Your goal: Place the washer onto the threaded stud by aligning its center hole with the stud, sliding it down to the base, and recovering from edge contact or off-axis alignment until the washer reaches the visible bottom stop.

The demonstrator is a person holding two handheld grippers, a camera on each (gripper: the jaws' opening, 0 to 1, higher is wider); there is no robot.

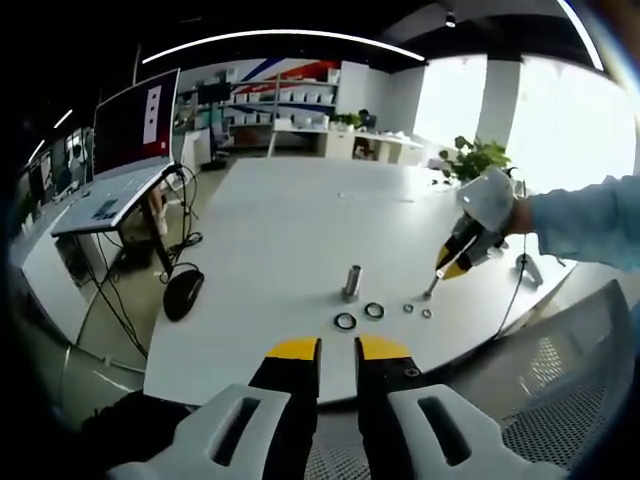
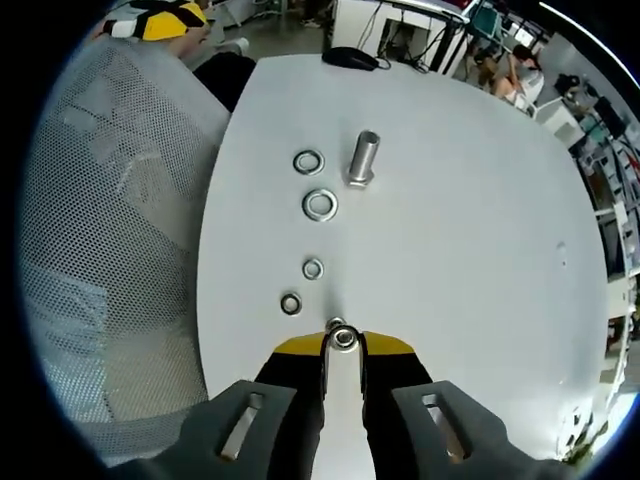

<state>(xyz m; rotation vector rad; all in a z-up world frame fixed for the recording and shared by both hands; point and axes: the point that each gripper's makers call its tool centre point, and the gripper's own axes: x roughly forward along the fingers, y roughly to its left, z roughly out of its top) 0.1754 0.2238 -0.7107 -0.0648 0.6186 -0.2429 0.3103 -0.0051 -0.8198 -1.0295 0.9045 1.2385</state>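
Note:
A short metal threaded stud [image 1: 352,282] [image 2: 363,158] stands upright on the white table [image 1: 280,220] [image 2: 480,260]. Two large washers [image 2: 309,161] [image 2: 320,204] lie flat beside it, and two small ones [image 2: 313,268] [image 2: 291,302] lie nearer my right gripper. My right gripper [image 2: 343,345] [image 1: 436,283] is down at the table surface, its yellow tips closed on another small washer [image 2: 343,337]. My left gripper [image 1: 338,350] hovers off the near table edge, well short of the stud, its jaws a narrow gap apart with nothing between them.
A black mouse [image 1: 183,293] [image 2: 350,58] and its cables lie at one table edge. An open laptop [image 1: 130,140] sits on a side desk. A mesh chair [image 1: 570,390] [image 2: 120,220] stands against the table's near side. A person's sleeve [image 1: 590,220] reaches in behind the right gripper.

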